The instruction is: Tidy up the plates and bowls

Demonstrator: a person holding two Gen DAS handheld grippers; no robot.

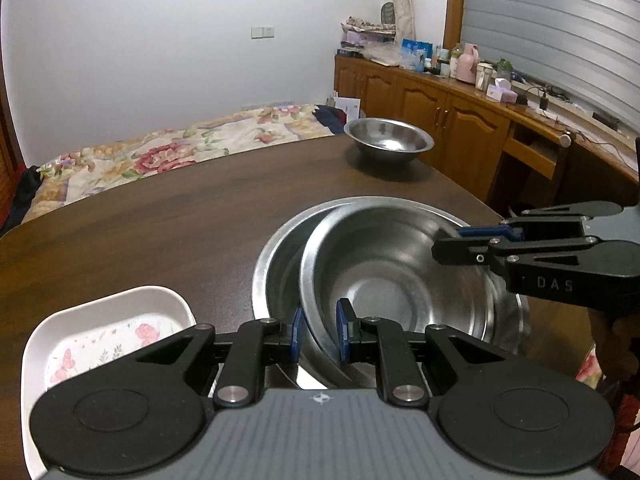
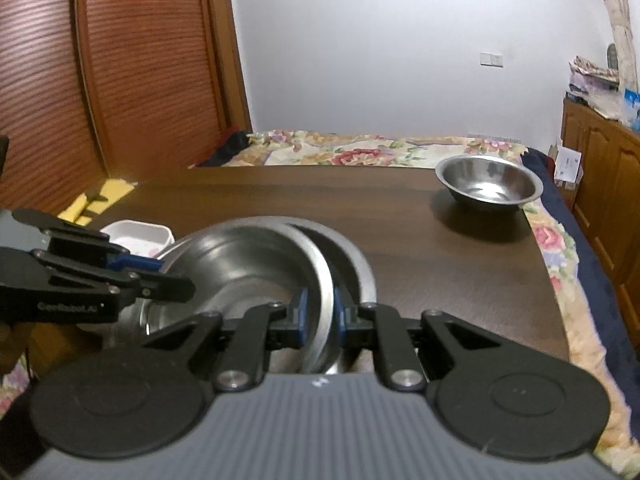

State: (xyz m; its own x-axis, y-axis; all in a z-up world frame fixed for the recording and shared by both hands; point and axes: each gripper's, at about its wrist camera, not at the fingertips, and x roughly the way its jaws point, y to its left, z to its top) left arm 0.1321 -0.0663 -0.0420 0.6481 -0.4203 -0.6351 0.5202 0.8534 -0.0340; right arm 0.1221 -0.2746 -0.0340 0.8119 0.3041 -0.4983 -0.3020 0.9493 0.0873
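Observation:
A medium steel bowl [image 1: 384, 280] sits tilted inside a larger steel bowl [image 1: 276, 272] on the dark wooden table [image 1: 160, 232]. My left gripper [image 1: 320, 334] is shut on the near rim of the medium bowl, one blue pad on each side. My right gripper [image 1: 460, 242] clamps the same bowl's right rim. In the right wrist view my right gripper [image 2: 321, 316] pinches the medium bowl [image 2: 240, 264] by its rim, with the left gripper [image 2: 160, 274] on the opposite side and the larger bowl [image 2: 352, 264] beneath. A third steel bowl [image 1: 388, 138] [image 2: 488, 186] stands alone at the far corner.
A white rectangular dish with a floral bottom [image 1: 100, 332] [image 2: 136, 234] lies left of the nested bowls. A bed with a flowered quilt [image 1: 160, 156] borders the table's far edge. Wooden cabinets [image 1: 440, 108] with clutter stand to the right, and a louvred wooden door [image 2: 120, 80] to the left.

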